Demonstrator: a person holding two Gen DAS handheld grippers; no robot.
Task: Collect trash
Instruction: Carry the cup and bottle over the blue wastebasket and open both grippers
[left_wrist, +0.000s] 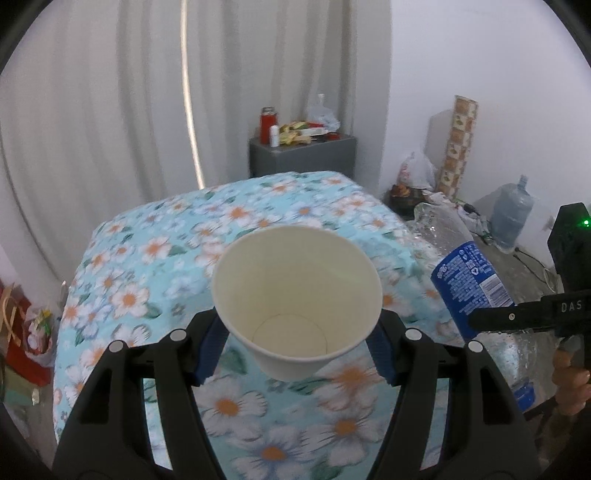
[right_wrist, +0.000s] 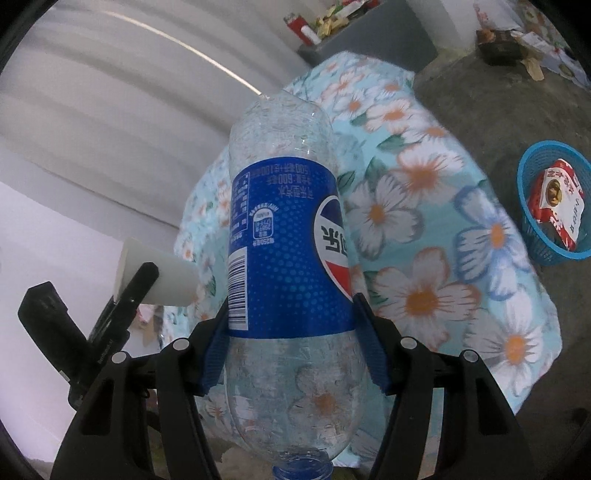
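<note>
Above a floral-covered table (left_wrist: 155, 258): white paper cup (left_wrist: 297, 299) clamped in left gripper (left_wrist: 295, 350), empty Pepsi bottle (right_wrist: 284, 251) clamped neck-down in right gripper (right_wrist: 291, 354); blue basket (right_wrist: 554, 206) holding a red packet on the floor, well apart.

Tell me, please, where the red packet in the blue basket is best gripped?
Grip the packet by its upper edge, coming from above. It lies tilted inside the basket, whose wall blocks the sides, and that edge looks thin enough for a claw. Both claws are full now, though.
</note>
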